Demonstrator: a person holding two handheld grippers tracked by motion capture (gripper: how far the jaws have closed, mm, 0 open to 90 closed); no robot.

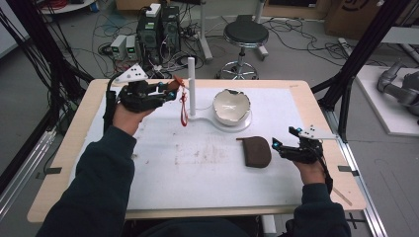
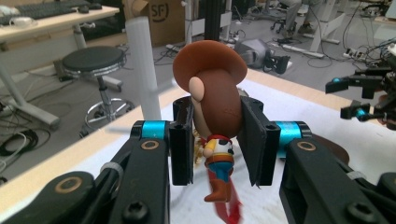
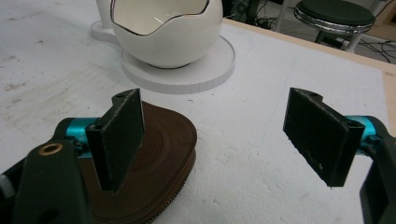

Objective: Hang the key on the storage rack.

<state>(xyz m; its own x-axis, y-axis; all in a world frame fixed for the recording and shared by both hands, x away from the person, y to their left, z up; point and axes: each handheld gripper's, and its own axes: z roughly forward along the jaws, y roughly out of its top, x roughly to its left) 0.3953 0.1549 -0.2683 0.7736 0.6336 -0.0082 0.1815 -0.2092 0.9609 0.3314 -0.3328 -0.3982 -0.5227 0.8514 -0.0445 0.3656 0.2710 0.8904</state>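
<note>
High view: eggshell bowl (image 1: 231,106) w/ nothing visible inside.

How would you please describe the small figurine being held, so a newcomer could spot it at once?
On the white foam table mat, look left of the tall white post. The left gripper is shut on a cowboy figurine: brown hat, yellow shirt, blue trousers, red cord dangling, unlike the white eggshell bowl.

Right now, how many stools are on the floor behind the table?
1. A black round-seat stool stands on the floor beyond the table's far edge, behind the white post. Others may be hidden outside the frames.
</note>
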